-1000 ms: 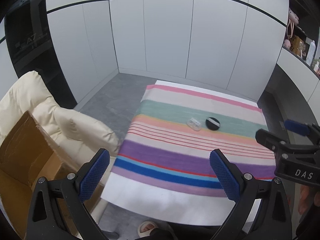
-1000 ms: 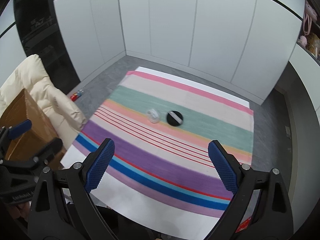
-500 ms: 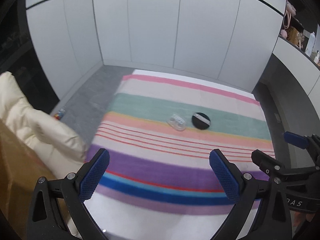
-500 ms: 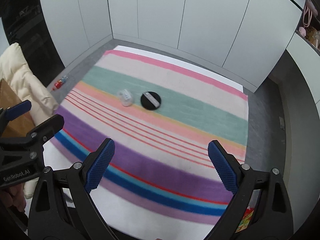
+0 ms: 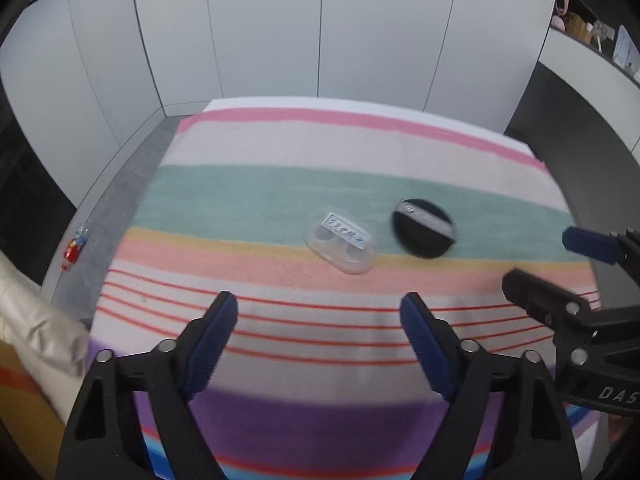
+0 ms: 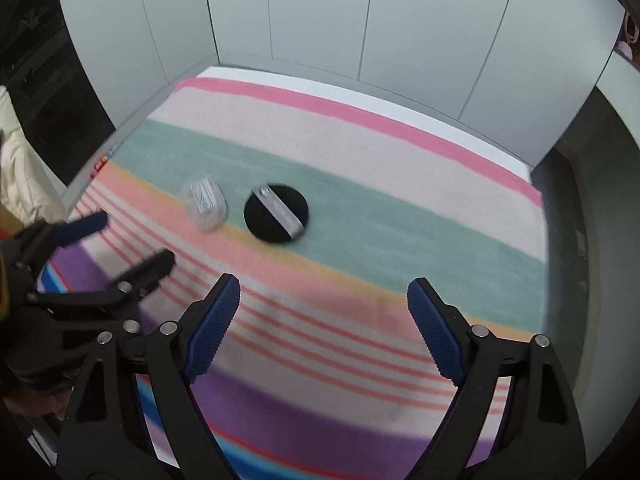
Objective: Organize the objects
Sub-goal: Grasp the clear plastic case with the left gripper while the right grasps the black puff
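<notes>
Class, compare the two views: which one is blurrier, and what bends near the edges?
Right wrist view: motion blur smears the clear case, black disc and cloth stripes. Left wrist view: sharper, the case's label shows, unreadable. Both: fisheye bends the wall panels; corners go dark.

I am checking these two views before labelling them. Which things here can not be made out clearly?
- Clear case: label print too small to read, left view; blurred in the right view.
- Black round pad: strap marking blurred, right view.
- Small red item on the floor: too small to identify, left view.
- Shelf items: cut off by the edge, left view.
</notes>
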Tool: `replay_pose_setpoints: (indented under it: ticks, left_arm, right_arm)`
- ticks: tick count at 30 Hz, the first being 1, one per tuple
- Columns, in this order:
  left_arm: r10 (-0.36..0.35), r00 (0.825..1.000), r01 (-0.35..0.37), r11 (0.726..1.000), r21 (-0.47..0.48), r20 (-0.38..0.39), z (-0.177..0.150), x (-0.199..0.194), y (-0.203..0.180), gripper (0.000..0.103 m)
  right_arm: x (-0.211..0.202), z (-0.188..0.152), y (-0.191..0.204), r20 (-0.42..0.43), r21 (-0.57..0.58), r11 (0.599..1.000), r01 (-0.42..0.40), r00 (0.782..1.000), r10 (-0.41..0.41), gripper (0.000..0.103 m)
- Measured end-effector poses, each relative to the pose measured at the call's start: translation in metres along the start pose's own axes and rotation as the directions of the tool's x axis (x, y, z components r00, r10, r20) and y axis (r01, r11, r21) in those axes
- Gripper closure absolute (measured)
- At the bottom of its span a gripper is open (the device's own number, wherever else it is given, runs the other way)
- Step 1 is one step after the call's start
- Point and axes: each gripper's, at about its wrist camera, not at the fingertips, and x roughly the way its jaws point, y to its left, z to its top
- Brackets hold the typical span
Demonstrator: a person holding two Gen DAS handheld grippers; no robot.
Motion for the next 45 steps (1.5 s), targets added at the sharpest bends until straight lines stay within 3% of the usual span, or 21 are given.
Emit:
replay_pose_setpoints:
  ticks: [4, 6, 11, 13, 15, 17, 19, 21, 23, 35, 45]
  left_arm:
    - [0.01, 0.999, -0.008, 0.999, 0.032, -0.032, 0.002, 0.028, 0.01, 0.026]
    - [-0.021, 0.999, 0.022, 0.999, 0.026, -0.044, 0.004, 0.035, 0.017, 0.028]
    - [-0.068, 0.997, 0.072, 0.99, 0.122, -0.035, 0.009, 0.04, 0.013, 0.027]
    - [-0.072, 0.997, 0.076, 0.983, 0.169, -0.029, 0.009, 0.042, 0.004, 0.027]
    - [-0.061, 0.998, 0.062, 0.98, 0.19, -0.009, 0.011, 0.044, -0.003, 0.027]
    - [-0.072, 0.997, 0.072, 0.981, 0.179, -0.007, 0.015, 0.05, -0.003, 0.025]
    - [-0.073, 0.997, 0.071, 0.981, 0.18, 0.005, 0.02, 0.053, -0.007, 0.026]
    - [-0.077, 0.997, 0.073, 0.982, 0.175, 0.018, 0.023, 0.056, -0.008, 0.029]
    - [-0.085, 0.996, 0.078, 0.98, 0.185, 0.032, 0.026, 0.057, -0.012, 0.045]
    - [-0.089, 0.995, 0.083, 0.988, 0.132, 0.038, 0.032, 0.03, -0.018, 0.045]
    - [-0.063, 0.994, 0.054, 0.994, 0.095, 0.087, 0.047, -0.05, -0.02, 0.045]
  right_arm:
    - [0.036, 0.007, 0.008, -0.002, 0.012, 0.999, -0.031, 1.0, 0.031, 0.018]
    - [0.05, 0.01, 0.009, -0.008, 0.022, 0.999, -0.046, 0.999, 0.047, 0.019]
    - [0.078, 0.019, 0.015, -0.009, 0.002, 0.999, -0.054, 0.998, 0.054, 0.023]
    - [0.081, 0.022, 0.024, 0.013, -0.052, 0.998, -0.039, 0.999, 0.04, 0.027]
    - [0.08, 0.024, 0.03, 0.035, -0.087, 0.995, -0.046, 0.998, 0.049, 0.043]
    - [0.08, 0.026, 0.029, 0.037, -0.093, 0.995, -0.033, 0.999, 0.037, 0.051]
    - [0.08, 0.028, 0.022, 0.036, -0.072, 0.997, -0.025, 0.999, 0.027, 0.051]
    - [0.078, 0.029, 0.015, 0.04, -0.058, 0.998, -0.016, 0.999, 0.018, 0.052]
    - [0.073, 0.027, 0.008, 0.048, -0.043, 0.999, -0.004, 0.999, 0.007, 0.052]
    - [0.038, 0.012, -0.014, 0.039, 0.034, 0.999, 0.007, 0.999, -0.009, 0.052]
    - [-0.032, 0.012, -0.023, 0.054, 0.067, 0.998, 0.009, 0.998, -0.012, 0.052]
